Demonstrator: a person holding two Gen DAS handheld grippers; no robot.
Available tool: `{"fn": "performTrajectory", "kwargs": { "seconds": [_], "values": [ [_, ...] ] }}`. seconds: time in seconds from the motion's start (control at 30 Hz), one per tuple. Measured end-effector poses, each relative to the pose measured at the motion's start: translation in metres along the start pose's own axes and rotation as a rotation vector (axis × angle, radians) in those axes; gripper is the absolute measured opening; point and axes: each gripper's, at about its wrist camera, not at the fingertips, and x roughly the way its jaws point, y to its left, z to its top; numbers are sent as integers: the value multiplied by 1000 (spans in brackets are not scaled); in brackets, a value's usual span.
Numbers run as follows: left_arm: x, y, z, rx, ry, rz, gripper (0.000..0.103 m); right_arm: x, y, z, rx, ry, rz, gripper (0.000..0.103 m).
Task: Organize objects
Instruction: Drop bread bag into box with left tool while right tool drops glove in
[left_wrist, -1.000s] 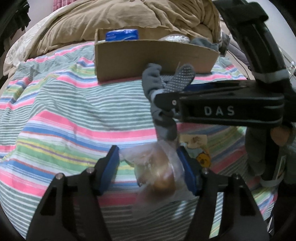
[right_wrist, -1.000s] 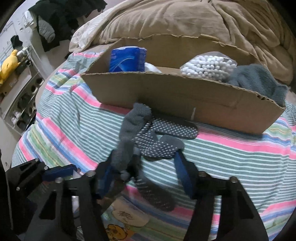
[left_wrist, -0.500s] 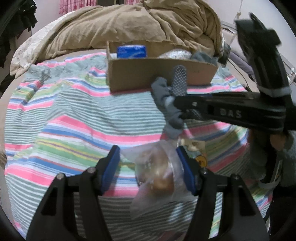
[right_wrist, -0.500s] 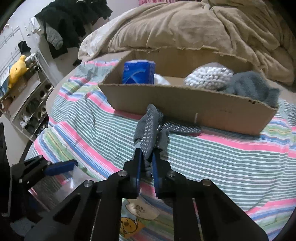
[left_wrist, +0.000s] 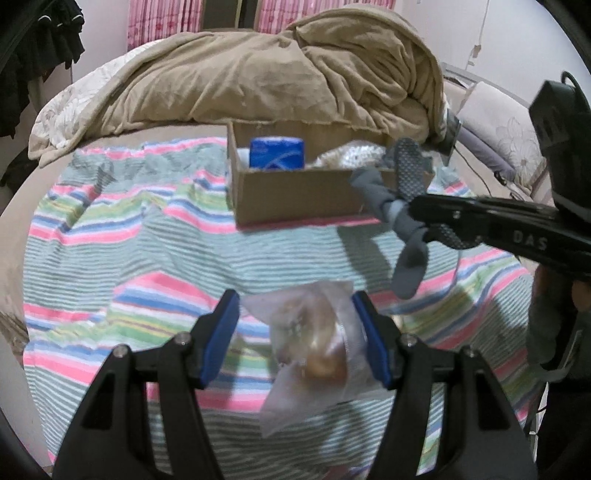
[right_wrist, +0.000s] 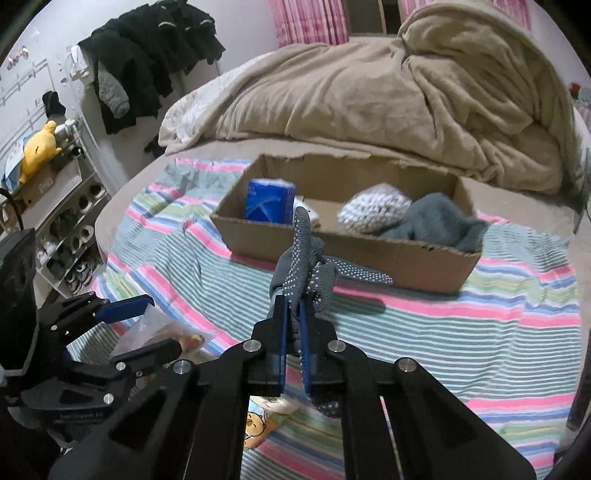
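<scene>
Our right gripper (right_wrist: 291, 314), level, aims twd the far cardboard box (right_wrist: 354, 254), fingers clamped on grey dotted socks (right_wrist: 303, 266). Our left gripper (left_wrist: 295, 332), low and near, fingers apart w/ a clear bag (left_wrist: 314, 347) betw them.

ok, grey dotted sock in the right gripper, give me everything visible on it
The grey dotted sock is knit fabric with pale grip dots on one face and plain grey on the other. It is bunched and pinched mid-length between the shut fingers of the right gripper, lifted clear of the striped blanket. One end sticks up past the fingertips, a dotted part trails right, and a plain end hangs below. It sits in front of the cardboard box, not inside. Only the fingers touch it.
</scene>
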Motion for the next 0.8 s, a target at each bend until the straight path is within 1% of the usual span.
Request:
{"fn": "performTrajectory", "kwargs": {
  "seconds": [0.33, 0.63, 0.8],
  "values": [
    [-9, 3, 31, 9, -71, 8, 64, -25, -8, 23, -17, -56, -28, 6],
    [-8, 4, 60, 23, -114, 5, 64, -30, -12, 42, -18, -76, -37, 6],
    [-3, 9, 70, 16, -123, 3, 64, -26, -12, 52, -28, -74, -40, 6]
  ]
}}
